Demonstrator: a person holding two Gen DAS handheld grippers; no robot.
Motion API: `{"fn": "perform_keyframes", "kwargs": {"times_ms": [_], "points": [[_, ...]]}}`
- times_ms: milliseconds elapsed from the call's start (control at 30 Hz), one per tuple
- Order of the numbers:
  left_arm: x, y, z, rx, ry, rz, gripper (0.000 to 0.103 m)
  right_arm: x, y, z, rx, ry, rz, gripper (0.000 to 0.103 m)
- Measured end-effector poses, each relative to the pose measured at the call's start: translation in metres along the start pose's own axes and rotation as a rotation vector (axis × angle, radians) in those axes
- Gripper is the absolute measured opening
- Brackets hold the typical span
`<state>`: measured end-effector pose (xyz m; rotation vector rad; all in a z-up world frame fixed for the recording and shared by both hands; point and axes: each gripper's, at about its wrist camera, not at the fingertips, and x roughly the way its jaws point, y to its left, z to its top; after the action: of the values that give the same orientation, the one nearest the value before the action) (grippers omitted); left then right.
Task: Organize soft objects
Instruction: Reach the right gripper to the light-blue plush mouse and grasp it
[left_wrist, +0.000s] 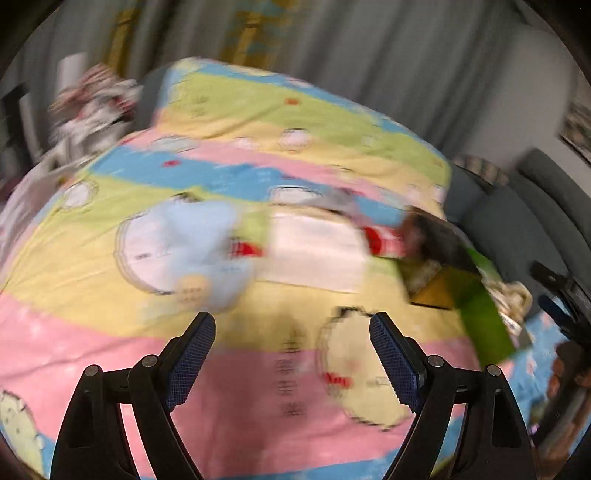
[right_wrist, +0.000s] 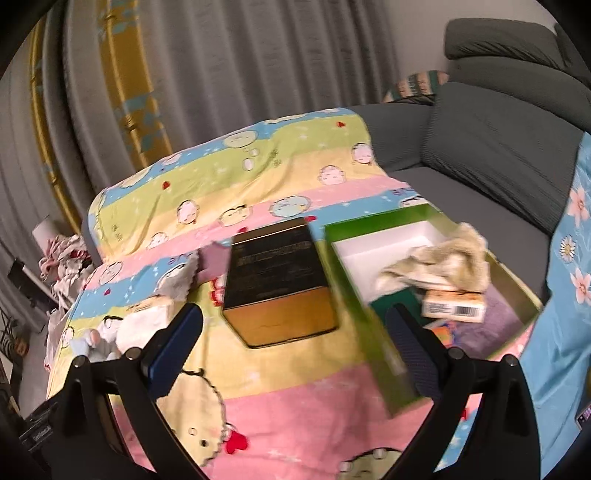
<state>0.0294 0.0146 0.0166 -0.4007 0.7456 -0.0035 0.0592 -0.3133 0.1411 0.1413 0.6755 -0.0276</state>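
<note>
A striped cartoon blanket (right_wrist: 295, 406) covers the surface. My right gripper (right_wrist: 295, 312) is open and holds nothing, hovering over a black and gold tin (right_wrist: 277, 280). To its right is a green box (right_wrist: 384, 362) holding a cream towel (right_wrist: 443, 262), a small carton (right_wrist: 454, 308) and a purple cloth (right_wrist: 491, 321). Left of the tin lie a pink cloth (right_wrist: 214, 260) and pale cloths (right_wrist: 147, 314). In the blurred left wrist view, my left gripper (left_wrist: 292, 319) is open and empty, short of a light blue cloth (left_wrist: 199, 251) and a white cloth (left_wrist: 314, 251).
A grey sofa (right_wrist: 498, 147) stands at the back right, with grey curtains (right_wrist: 240, 74) behind. A heap of patterned laundry (left_wrist: 92, 107) sits at the far left edge. A blue floral fabric (right_wrist: 569, 258) hangs at the right. The tin (left_wrist: 436, 251) and green box (left_wrist: 484, 317) lie right of my left gripper.
</note>
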Motion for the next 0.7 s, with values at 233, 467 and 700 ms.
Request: {"fn": "perform_keyframes", "kwargs": {"times_ms": [233, 467, 700], "points": [[-0.011, 0.069, 0.013, -0.142, -0.042, 0.155, 0.086, 0.021, 0.067, -0.016, -0.070, 0.093, 0.237, 0.099], [-0.015, 0.107, 0.016, -0.236, -0.027, 0.216, 0.086, 0.072, 0.183, -0.044, -0.170, 0.305, 0.443, 0.099], [-0.023, 0.125, 0.017, -0.288, -0.026, 0.202, 0.086, 0.133, 0.270, -0.077, -0.238, 0.437, 0.443, 0.098]]}}
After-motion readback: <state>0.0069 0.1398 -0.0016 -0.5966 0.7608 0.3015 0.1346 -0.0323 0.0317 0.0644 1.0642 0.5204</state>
